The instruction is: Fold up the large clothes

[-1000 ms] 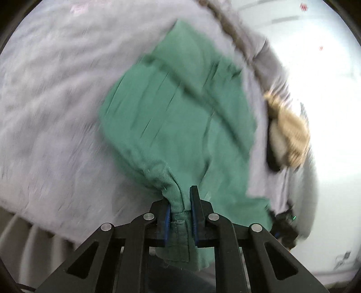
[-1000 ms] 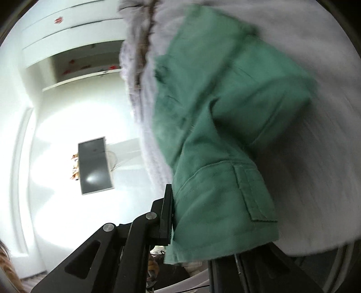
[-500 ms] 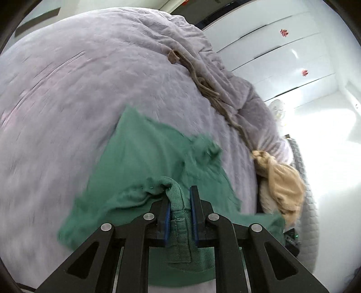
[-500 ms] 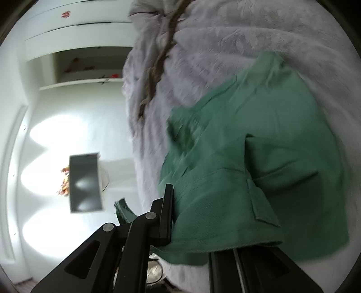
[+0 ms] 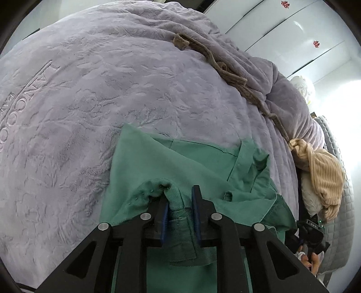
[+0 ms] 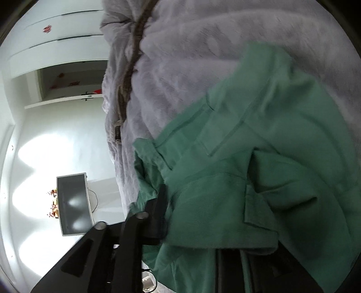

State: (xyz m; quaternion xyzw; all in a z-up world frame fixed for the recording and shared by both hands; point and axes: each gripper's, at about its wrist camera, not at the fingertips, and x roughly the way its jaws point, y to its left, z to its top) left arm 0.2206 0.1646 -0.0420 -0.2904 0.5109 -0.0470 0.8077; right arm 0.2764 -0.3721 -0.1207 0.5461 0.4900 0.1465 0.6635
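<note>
The left claw [image 5: 180, 202], jaws opening, has a bunched fold of the green garment [image 5: 180, 162] between its blue pads, while the right claw [image 6: 203, 214], also opening, is draped in the same cloth, which lies crumpled on the lilac bedspread [image 5: 112, 78] of a bed.

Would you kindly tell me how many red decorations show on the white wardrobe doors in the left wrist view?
2: one red decoration at the top edge, another lower right on the next door. Others may lie out of view.
</note>
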